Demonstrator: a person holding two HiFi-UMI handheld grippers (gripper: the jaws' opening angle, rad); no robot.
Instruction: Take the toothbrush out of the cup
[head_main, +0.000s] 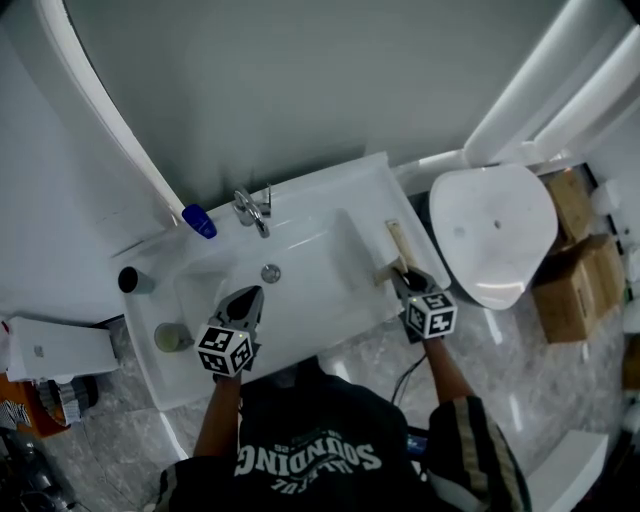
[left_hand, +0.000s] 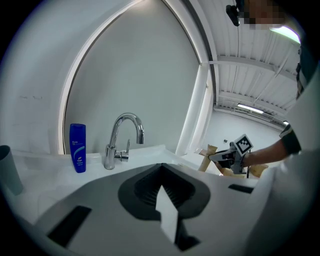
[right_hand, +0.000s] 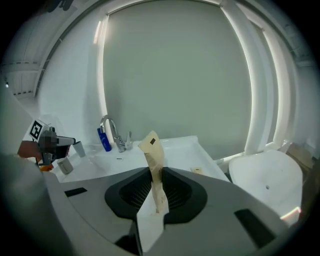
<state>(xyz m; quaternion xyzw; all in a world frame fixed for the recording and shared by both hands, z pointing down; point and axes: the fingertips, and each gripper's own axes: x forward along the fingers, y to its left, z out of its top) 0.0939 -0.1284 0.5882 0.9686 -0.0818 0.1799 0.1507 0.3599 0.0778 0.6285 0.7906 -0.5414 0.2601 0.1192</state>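
Note:
My right gripper (head_main: 402, 276) (right_hand: 155, 186) is shut on a flat beige toothbrush (head_main: 397, 243) (right_hand: 153, 152), which sticks up from the jaws over the right rim of the white sink (head_main: 350, 178). A small dark square shows near the toothbrush's top end. A grey cup (head_main: 134, 281) (left_hand: 8, 169) stands at the sink's left edge. A second, pale green cup (head_main: 172, 337) (right_hand: 65, 166) stands nearer me. My left gripper (head_main: 246, 298) (left_hand: 162, 186) hangs over the basin, its jaws together with nothing in them.
A chrome faucet (head_main: 252, 210) and a blue bottle (head_main: 199, 221) stand at the back of the sink. A white toilet (head_main: 495, 230) and cardboard boxes (head_main: 575, 280) are to the right. A small beige piece (right_hand: 197, 170) lies on the sink's right rim.

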